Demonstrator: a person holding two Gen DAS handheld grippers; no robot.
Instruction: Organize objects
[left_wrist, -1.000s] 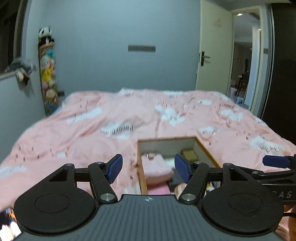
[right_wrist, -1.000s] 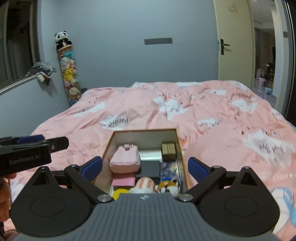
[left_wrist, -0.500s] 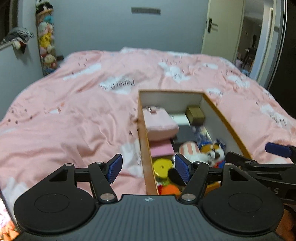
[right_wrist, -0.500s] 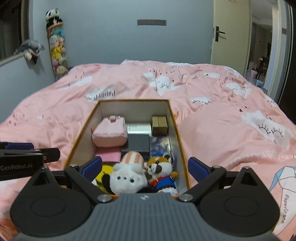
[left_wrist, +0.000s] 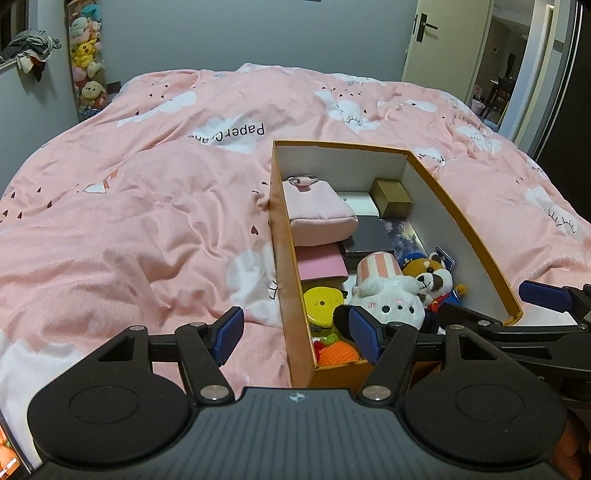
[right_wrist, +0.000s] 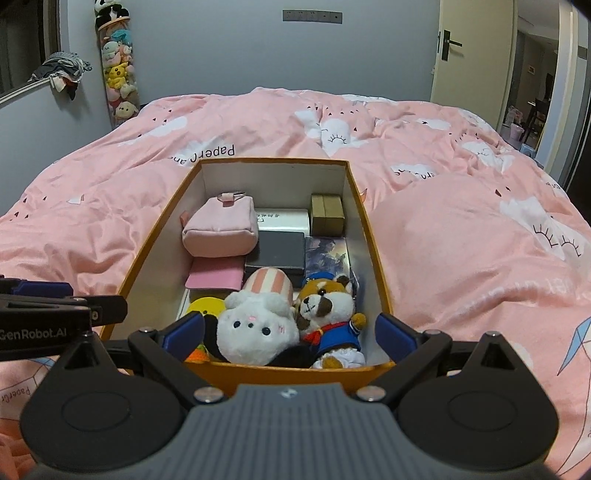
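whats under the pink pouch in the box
The pink pouch lies on a flat pink item, partly overlapping the black case. What lies beneath those, on the box floor, is covered.

A big bed (right_wrist: 461, 229) fills the room. A pink blanket (left_wrist: 147, 206) with white clouds, sleepy eyes and little hearts covers all of it. The blanket is soft and has many wrinkles. Some clouds have the words "Paper Crane" on them. One orange box (right_wrist: 376, 258) with white walls inside sits right on the blanket, on the near part of the bed. The box is open on top and is long, running from near to far. The blanket puffs up just right of the box.
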